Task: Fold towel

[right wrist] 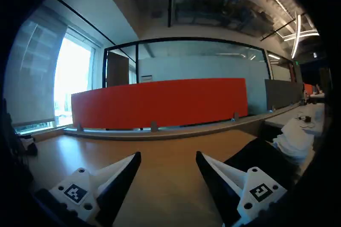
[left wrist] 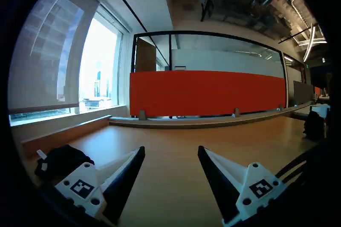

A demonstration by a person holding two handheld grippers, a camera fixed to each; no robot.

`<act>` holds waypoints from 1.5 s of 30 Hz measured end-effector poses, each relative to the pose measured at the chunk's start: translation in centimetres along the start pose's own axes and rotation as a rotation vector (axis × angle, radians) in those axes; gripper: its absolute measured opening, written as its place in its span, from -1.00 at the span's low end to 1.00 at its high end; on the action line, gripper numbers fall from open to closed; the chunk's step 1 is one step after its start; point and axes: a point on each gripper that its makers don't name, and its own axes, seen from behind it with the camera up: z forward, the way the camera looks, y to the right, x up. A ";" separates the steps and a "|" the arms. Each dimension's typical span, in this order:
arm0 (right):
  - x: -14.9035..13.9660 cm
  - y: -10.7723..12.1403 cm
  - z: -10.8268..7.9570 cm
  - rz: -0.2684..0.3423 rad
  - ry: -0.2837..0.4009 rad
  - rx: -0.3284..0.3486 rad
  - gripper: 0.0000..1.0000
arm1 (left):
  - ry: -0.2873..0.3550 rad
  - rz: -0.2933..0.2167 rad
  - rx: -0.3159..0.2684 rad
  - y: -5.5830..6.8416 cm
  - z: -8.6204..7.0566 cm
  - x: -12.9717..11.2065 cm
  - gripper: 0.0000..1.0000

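My left gripper (left wrist: 171, 149) is open low over a wooden desk (left wrist: 179, 142), nothing between its black-and-white fingers. A dark bundle of cloth (left wrist: 64, 159) lies on the desk just left of its left finger. In the right gripper view, my right gripper (right wrist: 168, 154) is open too, over the same desk (right wrist: 170, 150), holding nothing. A stack of white folded towels (right wrist: 296, 139) sits at the right edge, with a dark cloth or object (right wrist: 260, 152) lying in front of it, beside the right finger.
An orange divider panel (left wrist: 204, 93) runs along the desk's far edge. Windows (left wrist: 96, 73) stand on the left. A dark object (left wrist: 314, 124) sits at the desk's right end. Another desk with small items (right wrist: 307, 118) lies beyond the towels.
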 end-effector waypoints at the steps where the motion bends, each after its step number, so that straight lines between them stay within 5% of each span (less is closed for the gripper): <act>1: -0.2 0.0 0.0 -0.001 -0.002 0.001 1.00 | 0.000 0.000 0.000 0.0 0.0 0.0 0.83; 45: -2.0 -1.0 -0.3 -0.077 -0.008 -0.002 1.00 | 0.000 0.000 0.000 0.0 0.0 -0.1 0.84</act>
